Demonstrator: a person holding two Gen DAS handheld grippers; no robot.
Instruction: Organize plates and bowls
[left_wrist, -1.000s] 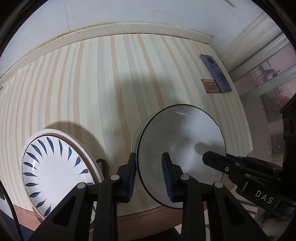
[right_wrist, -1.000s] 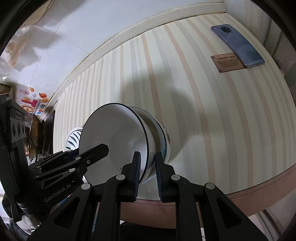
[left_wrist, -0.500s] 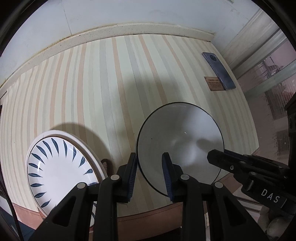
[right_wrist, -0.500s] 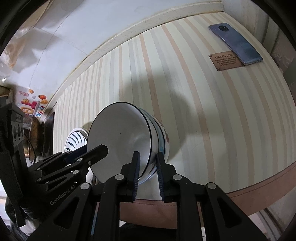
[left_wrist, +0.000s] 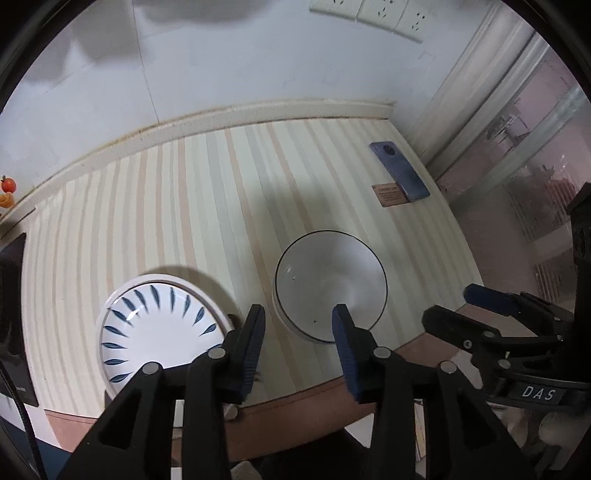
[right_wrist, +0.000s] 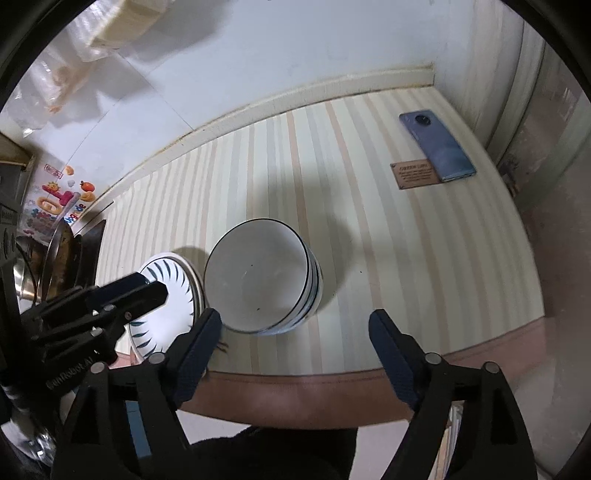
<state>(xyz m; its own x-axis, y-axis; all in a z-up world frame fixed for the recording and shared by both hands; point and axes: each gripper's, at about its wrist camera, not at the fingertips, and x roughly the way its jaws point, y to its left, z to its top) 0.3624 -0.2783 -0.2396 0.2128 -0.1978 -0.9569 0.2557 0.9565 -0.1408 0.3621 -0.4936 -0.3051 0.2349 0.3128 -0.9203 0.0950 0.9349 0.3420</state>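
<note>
Both wrist fisheyes look down and forward from above the near edge of the striped table (left_wrist: 207, 206), facing the wall. The left view sits further left, the right view further right. Both take in the stacked bowls (left_wrist: 330, 284) (right_wrist: 262, 280), the leaf-patterned plate (left_wrist: 159, 332) (right_wrist: 168, 295), the phone (left_wrist: 400, 177) (right_wrist: 437, 146), and each other's gripper.

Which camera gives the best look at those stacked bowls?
The right wrist view: it shows the bowl stack from the side, so the nested rims with their blue bands are visible. The left wrist view looks down into the top bowl and shows only a sliver of another one beneath it.
</note>
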